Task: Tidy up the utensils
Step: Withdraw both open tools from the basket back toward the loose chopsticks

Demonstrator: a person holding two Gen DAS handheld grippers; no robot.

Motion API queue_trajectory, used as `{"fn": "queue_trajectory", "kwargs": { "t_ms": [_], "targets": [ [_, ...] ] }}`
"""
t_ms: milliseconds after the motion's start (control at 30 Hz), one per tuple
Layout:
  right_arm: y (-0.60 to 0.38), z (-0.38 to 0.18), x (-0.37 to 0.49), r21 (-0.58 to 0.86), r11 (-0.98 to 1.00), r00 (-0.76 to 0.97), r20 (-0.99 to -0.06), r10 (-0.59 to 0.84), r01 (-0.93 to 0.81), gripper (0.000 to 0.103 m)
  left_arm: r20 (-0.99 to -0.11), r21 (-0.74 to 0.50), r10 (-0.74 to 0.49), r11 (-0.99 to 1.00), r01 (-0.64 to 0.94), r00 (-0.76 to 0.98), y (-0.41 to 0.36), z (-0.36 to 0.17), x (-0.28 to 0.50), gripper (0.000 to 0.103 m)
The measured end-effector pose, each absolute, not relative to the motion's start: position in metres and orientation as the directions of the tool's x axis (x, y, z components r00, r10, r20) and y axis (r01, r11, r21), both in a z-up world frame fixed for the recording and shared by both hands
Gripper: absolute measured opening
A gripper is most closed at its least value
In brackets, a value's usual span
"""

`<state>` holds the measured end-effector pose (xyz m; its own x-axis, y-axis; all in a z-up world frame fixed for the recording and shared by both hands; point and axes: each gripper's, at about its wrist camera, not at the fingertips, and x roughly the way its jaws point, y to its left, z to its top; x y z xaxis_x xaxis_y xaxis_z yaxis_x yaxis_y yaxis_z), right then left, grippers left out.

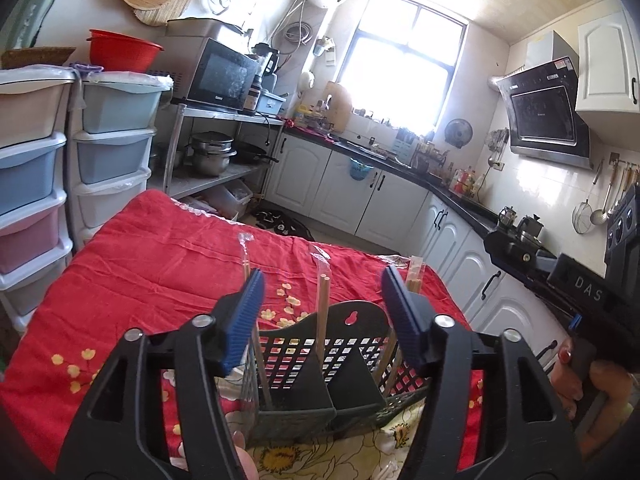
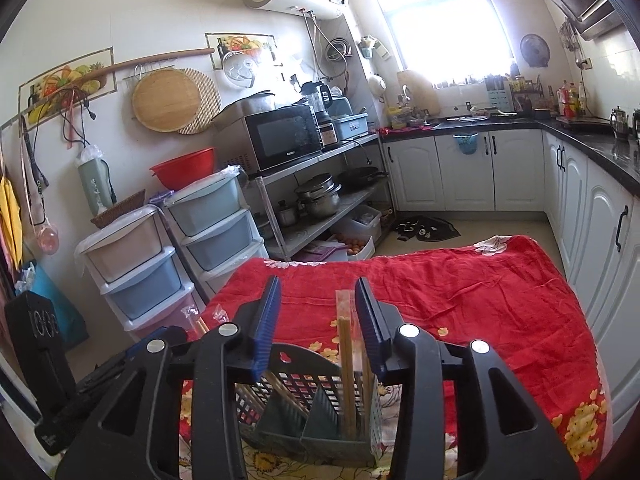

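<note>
- Left wrist view: the left tool [image 1: 322,300] stands with its blue ribbed pads apart and nothing pressed between them, above a dark grey-green plastic utensil caddy [image 1: 320,376] with a lattice back and dividers.
- The caddy sits on a table covered by a red floral cloth [image 1: 160,264].
- Wooden chopsticks in clear plastic sleeves [image 1: 322,312] stand upright in the caddy's compartments; one pair rises between the pads without touching them, others lean at the left and right ends.
- At the right edge a hand [image 1: 592,384] holds the other black tool body, which reads "DAS"; further letters are hidden.
- Right wrist view: the right tool [image 2: 316,312] is also parted, gripping nothing; a sleeved chopstick pair [image 2: 346,344] stands just inside its right pad, in the caddy's right-hand compartment.
- The black microwave [image 2: 288,136] on the metal shelf carries a small white brand mark, seemingly "Galanz".
- The range hood's label is too small to read.
</note>
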<state>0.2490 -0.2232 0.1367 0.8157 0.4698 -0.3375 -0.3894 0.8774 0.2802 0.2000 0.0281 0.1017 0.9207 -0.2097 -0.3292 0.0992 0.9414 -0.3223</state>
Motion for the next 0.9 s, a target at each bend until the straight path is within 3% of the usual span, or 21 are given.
{"fn": "queue_trajectory", "kwargs": {
  "t_ms": [433,567,900],
  "targets": [
    [-0.229,0.137,0.222,0.236,0.889,0.830,-0.324,0.454,-0.394,0.056,-0.327,-0.327,-0.185,0.942,0.073,0.927,0.041,0.106,0.177,0.092],
    [-0.230,0.134,0.211,0.218,0.889,0.829,-0.324,0.456,-0.404,0.062,-0.341,-0.309,-0.180,0.949,0.071,0.923,0.044,0.105,0.170,0.092],
    [-0.227,0.122,0.184,0.190,0.885,0.817,-0.340,0.465,-0.425,0.065,-0.336,-0.317,-0.177,0.946,0.066,0.925,0.052,0.099,0.145,0.092]
  ]
}}
